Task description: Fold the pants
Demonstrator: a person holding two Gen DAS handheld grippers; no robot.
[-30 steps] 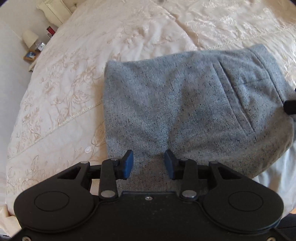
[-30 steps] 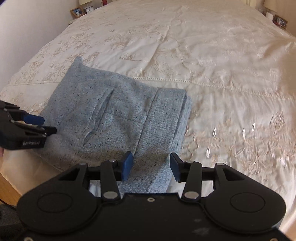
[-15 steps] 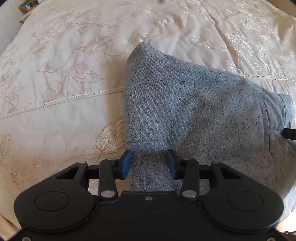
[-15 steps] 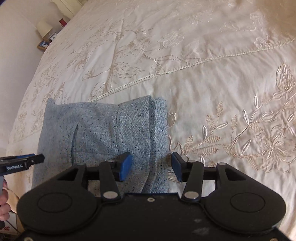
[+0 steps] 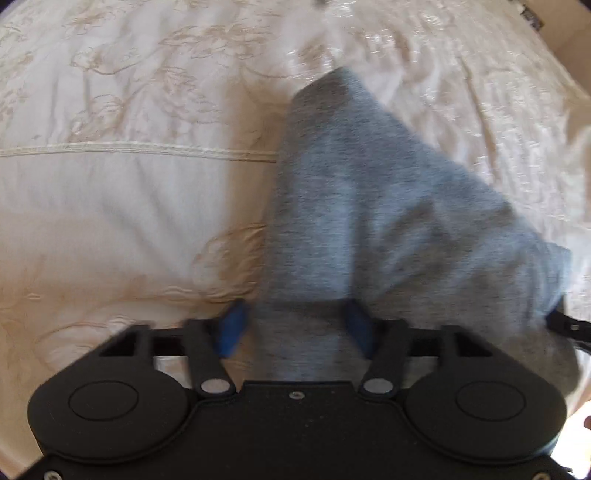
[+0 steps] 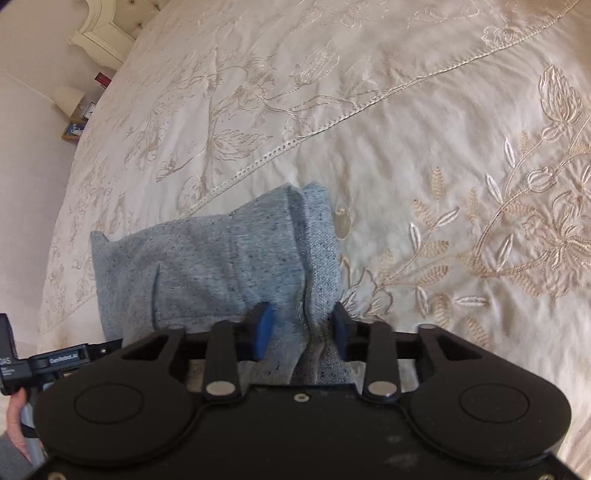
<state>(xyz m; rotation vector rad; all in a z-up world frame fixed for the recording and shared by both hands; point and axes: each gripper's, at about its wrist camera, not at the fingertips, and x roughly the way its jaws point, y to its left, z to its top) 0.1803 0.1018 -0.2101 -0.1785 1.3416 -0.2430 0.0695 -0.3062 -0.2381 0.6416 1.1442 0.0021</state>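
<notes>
Since half a second ago, the pants (image 5: 399, 206) have been drawn closer to both cameras, and the left view has been blurred by motion. Folded into a grey bundle, the pants are seen lying on the bed (image 5: 122, 206), over its cream embroidered cover, with one corner pointing away from the left tongs (image 5: 293, 328). The near edge of the cloth is seen between the blue pads (image 5: 231, 330) of the left tongs, which are held apart with a clear gap on either side of the fabric. The right tongs (image 6: 301, 330) are also held apart, with the thick folded edge of the pants bunched between their pads (image 6: 262, 330); whether the cloth is pressed by them cannot be told. In the right view, the left tongs (image 6: 55, 363) are seen at the lower left edge, beside the far side of the bundle. A nightstand (image 6: 75, 122) with small items is visible beyond the bed's far corner, below a pale headboard (image 6: 105, 35).
</notes>
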